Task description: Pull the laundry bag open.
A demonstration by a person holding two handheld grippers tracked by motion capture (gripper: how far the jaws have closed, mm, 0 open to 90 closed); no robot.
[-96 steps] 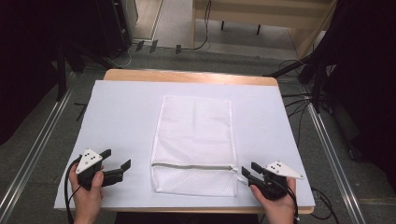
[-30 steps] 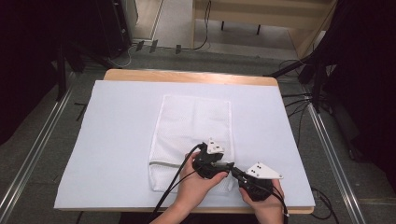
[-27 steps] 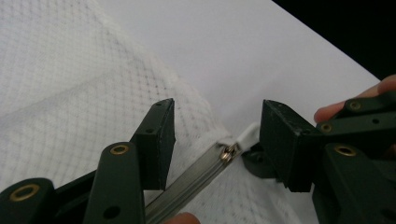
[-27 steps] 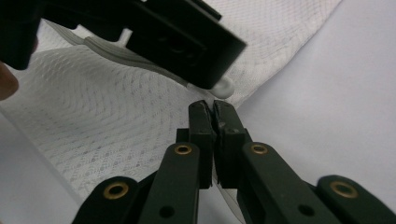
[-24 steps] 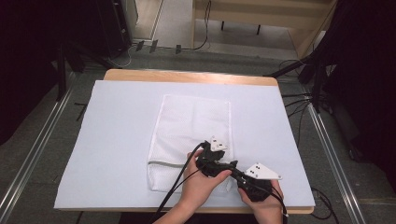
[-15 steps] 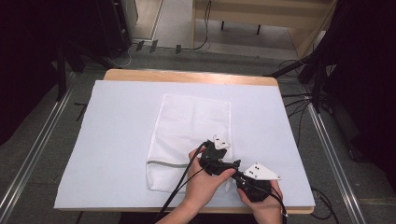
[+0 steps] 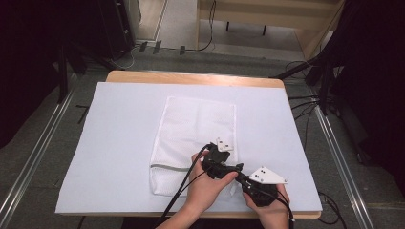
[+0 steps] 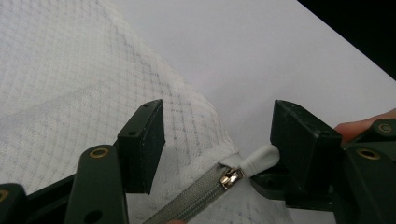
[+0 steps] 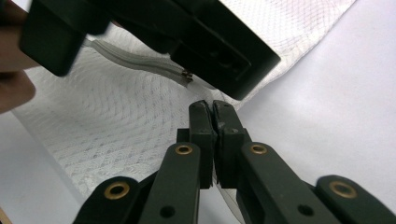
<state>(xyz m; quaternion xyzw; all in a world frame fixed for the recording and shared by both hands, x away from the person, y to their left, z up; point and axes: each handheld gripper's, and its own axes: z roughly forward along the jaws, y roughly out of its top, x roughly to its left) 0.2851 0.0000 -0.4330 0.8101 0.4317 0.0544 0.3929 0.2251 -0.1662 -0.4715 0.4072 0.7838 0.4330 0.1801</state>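
**Two grippers meet at the zip end of a mesh bag**

We see a white mesh bag point(image 7: 196, 138) lying flat on the white sheet point(image 7: 119, 143) that covers the wooden table point(image 7: 191, 78), its closed end toward the far edge and its grey zip point(image 7: 168, 167) running across the near end. Both of the person's hands work at the bag's near right corner, close to the table's front edge.

The left gripper point(image 8: 217, 154) stands with its jaws apart, one on each side of the zip's end; they have just been closing a little. Between them we see the metal slider point(image 8: 231, 177) and its white pull tab point(image 8: 259, 158), which lies just beside the right-hand jaw, and we cannot tell whether it touches. The pads press on nothing. In the high view this left gripper point(image 7: 228, 170) reaches across over the bag, its cable trailing back toward the person.

The right gripper point(image 9: 212, 112) has its jaws pressed tight together at the edge of the bag, where the mesh meets the sheet. A thin pale strip seems to run between them, but we cannot tell for certain that fabric is pinched. In the high view the right gripper point(image 7: 244, 180) sits just beside the left one, its grey plate on top
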